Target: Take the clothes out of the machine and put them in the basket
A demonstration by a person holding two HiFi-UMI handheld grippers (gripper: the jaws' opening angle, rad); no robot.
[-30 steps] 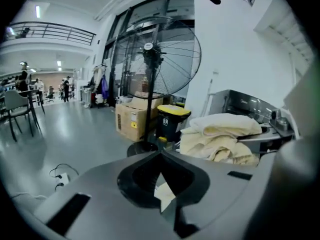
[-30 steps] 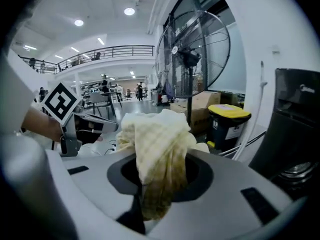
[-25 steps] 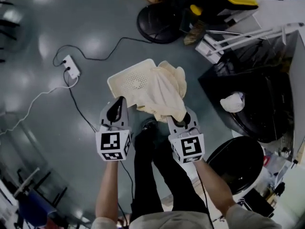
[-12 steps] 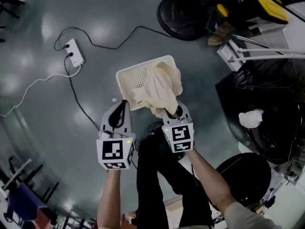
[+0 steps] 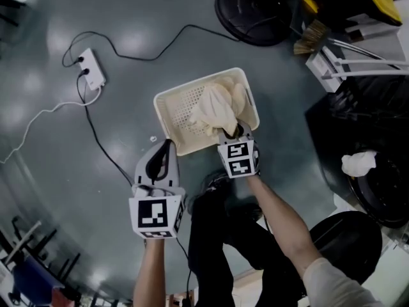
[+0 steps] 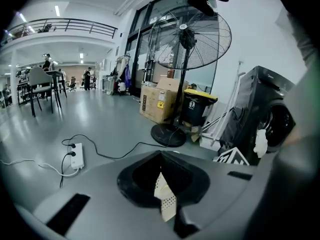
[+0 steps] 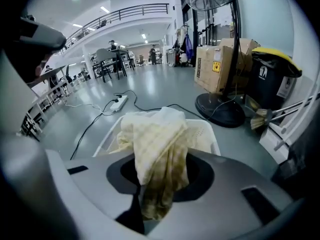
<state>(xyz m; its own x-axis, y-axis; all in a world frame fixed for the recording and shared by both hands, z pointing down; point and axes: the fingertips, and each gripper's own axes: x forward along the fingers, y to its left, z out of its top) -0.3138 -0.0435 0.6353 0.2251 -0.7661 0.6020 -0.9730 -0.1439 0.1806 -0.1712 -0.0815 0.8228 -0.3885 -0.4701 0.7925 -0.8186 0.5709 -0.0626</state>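
A cream plastic basket (image 5: 167,117) stands on the grey floor just ahead of me. A pale yellow cloth (image 5: 216,107) lies bunched in its right half. My right gripper (image 5: 234,133) is shut on the near end of this cloth (image 7: 157,144), at the basket's near rim (image 7: 210,132). My left gripper (image 5: 165,147) hangs to the left of the basket's near corner, shut and holding nothing; a sliver of the basket (image 6: 167,202) shows behind its jaws. The dark washing machine (image 5: 377,139) stands at the right, with a white garment (image 5: 359,163) at its door.
A white power strip (image 5: 89,69) and its cables (image 5: 102,146) lie on the floor to the left. A fan's round base (image 5: 255,5), a broom (image 5: 313,40), a yellow-lidded bin (image 7: 270,74) and a cardboard box (image 7: 215,66) stand beyond the basket. My legs are right below the grippers.
Both grippers have come down towards the floor. The right one has carried the yellow cloth down from above the basket, so that most of it now rests inside.
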